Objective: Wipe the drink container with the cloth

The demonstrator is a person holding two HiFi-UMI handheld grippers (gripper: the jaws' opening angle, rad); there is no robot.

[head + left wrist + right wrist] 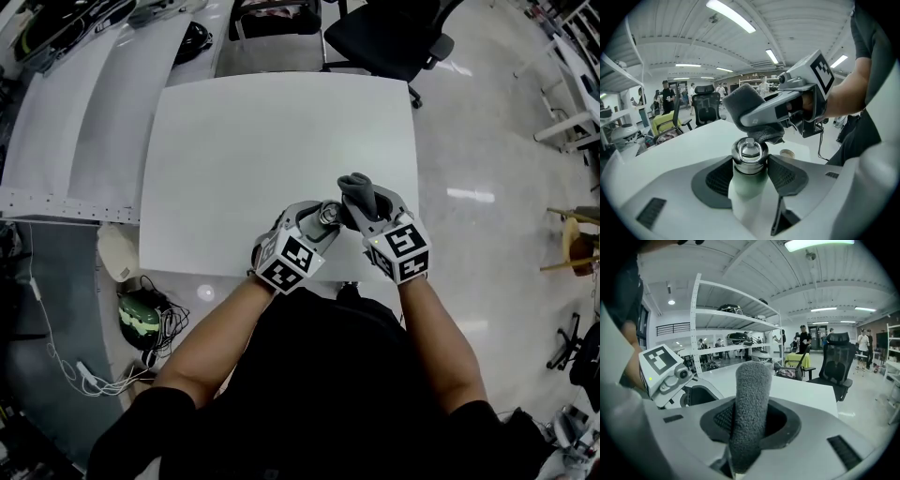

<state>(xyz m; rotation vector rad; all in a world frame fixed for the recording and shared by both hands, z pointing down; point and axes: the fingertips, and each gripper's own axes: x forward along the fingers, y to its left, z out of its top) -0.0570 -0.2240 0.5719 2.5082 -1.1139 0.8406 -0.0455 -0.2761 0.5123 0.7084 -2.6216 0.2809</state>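
Observation:
A drink container (749,180) with a pale green body and a steel cap with a ring (749,151) sits upright between the pads of my left gripper (751,173), which press on both its sides. In the head view the cap (329,214) shows just above the near edge of the white table (262,131), inside my left gripper (322,220). My right gripper (750,425) is shut on a rolled grey cloth (750,404). The cloth (745,105) rests on top of the cap. From above, the cloth (356,187) sticks out of the right gripper (364,204).
A small tape roll (787,153) lies on the table to the right of the bottle. A black office chair (384,37) stands at the table's far side. A second table (94,122) adjoins on the left, with a helmet and cables (139,321) on the floor.

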